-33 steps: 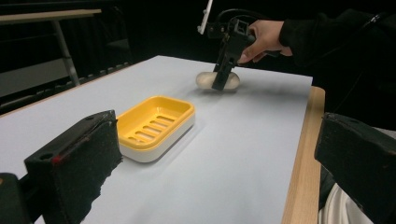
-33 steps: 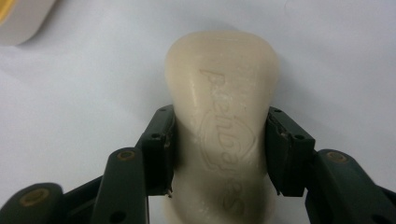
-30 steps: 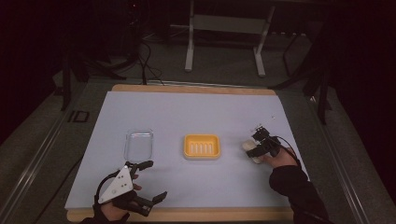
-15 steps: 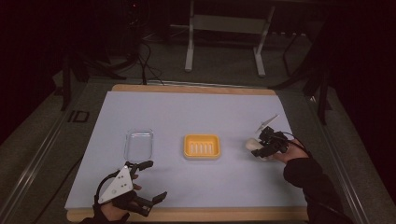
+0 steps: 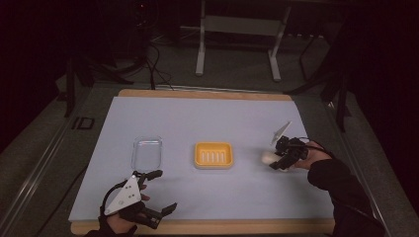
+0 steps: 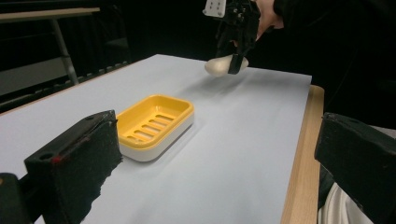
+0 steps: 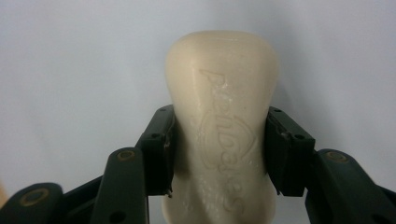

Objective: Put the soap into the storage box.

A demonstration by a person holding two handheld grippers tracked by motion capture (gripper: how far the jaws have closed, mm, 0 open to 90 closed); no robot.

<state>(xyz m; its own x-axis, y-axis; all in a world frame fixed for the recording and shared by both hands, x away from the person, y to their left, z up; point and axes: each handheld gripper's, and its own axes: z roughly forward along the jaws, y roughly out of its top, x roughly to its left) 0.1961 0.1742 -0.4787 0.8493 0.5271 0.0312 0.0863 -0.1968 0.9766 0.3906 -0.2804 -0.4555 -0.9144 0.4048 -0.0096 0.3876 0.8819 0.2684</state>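
Note:
A cream bar of soap (image 5: 267, 157) hangs just above the pale blue table top at the right, its shadow under it in the left gripper view (image 6: 218, 66). My right gripper (image 5: 273, 160) is shut on it. In the right gripper view the two black pads (image 7: 161, 151) press on both sides of the embossed bar (image 7: 224, 93). An empty yellow soap dish (image 5: 213, 145) sits at the table's middle, to the left of the soap. My left gripper (image 5: 165, 191) is held open near the front left edge, with nothing between its jaws (image 6: 215, 154) and the dish (image 6: 154, 123) ahead of it.
A clear plastic tray (image 5: 147, 152) lies left of the dish, just beyond the left gripper. The table's wooden edge (image 5: 207, 226) runs along the front. Beyond the table, a dark floor holds metal stand legs (image 5: 200, 44) and cables.
The right hand has shifted slightly to the right and turned, with the soap still in its grip. The left gripper has stayed where it was.

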